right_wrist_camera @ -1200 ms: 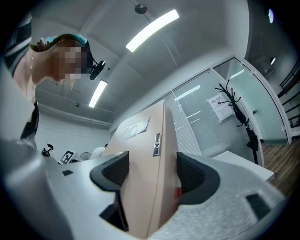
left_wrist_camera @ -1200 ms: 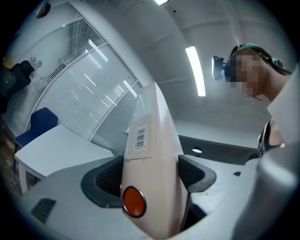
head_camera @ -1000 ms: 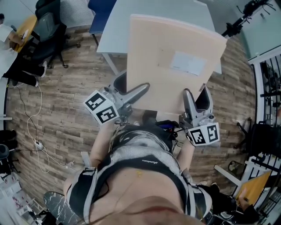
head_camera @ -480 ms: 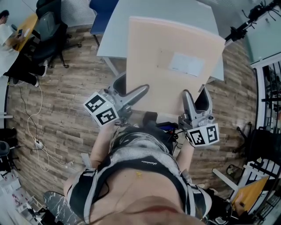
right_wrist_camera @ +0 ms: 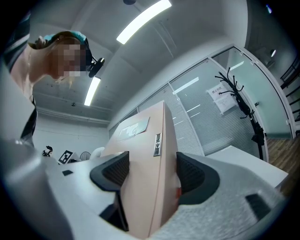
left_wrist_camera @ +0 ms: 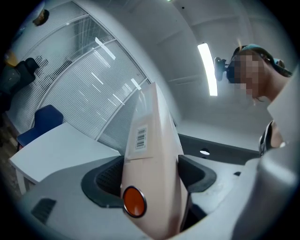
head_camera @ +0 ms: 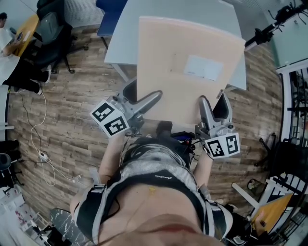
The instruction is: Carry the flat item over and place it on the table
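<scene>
**Peach-coloured carton clamped in both grippers, over the surface's edge**

You have the flat carton [head_camera: 185, 81] held by its near edge, one gripper on each side. Your left gripper [head_camera: 142, 96] has closed onto the near-left part of that edge. In the left gripper view its two dark pads press against the carton's opposite faces, with no gap on either side. A barcode sticker [left_wrist_camera: 141, 138] sits on the narrow edge above the pads, and a round orange sticker [left_wrist_camera: 134, 201] sits lower down on it.

Your right gripper [head_camera: 214, 106] is clamped the same way on the near-right part. In the right gripper view both ribbed pads are tight against the carton, which fills the space between them.

From the head view the carton stretches away from you, broad face up, with a white label [head_camera: 203, 67] on top. Its far half lies over the white surface [head_camera: 126, 33], while the near half hangs over the wood floor [head_camera: 82, 105]. You cannot tell from these views whether the carton touches the surface. A blue chair [head_camera: 108, 14] stands at the surface's far-left corner.
</scene>
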